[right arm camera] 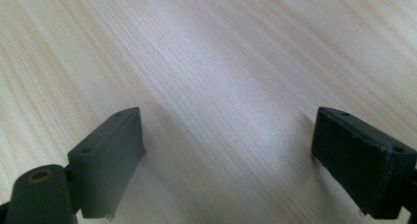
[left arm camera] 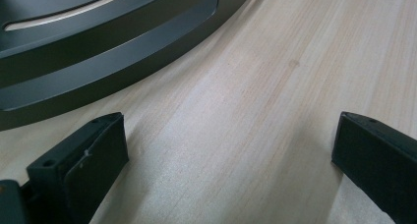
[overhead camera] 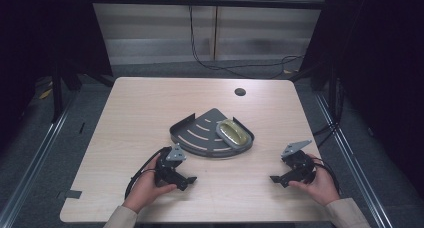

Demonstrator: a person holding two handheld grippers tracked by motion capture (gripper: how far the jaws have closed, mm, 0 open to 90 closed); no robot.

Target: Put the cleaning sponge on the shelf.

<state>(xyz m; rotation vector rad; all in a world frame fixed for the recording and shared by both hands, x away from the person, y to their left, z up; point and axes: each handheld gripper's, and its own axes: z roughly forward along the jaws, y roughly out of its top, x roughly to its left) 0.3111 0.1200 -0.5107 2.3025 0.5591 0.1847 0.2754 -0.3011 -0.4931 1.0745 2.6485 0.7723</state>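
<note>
The yellowish soap-like object (overhead camera: pixel 233 132) already lies in the dark fan-shaped tray (overhead camera: pixel 200 138), ahead of my left hand-held gripper (overhead camera: pixel 186 181) and up-left of my right hand-held gripper (overhead camera: pixel 278 180). Both rest empty on the table (overhead camera: pixel 150 98), jaws apart; I judge little remains.

Tongs (right arm camera: pixel 228 160) spread wide, bare wooden table (right arm camera: pixel 221 52)

the left tool (overhead camera: pixel 189 179) is lying low in the left hand (overhead camera: pixel 148 186), jaws standing wide apart with nothing between them. the right tool (overhead camera: pixel 276 179) is sitting in the right hand (overhead camera: pixel 320 183), jaws likewise spread wide and empty.
</note>
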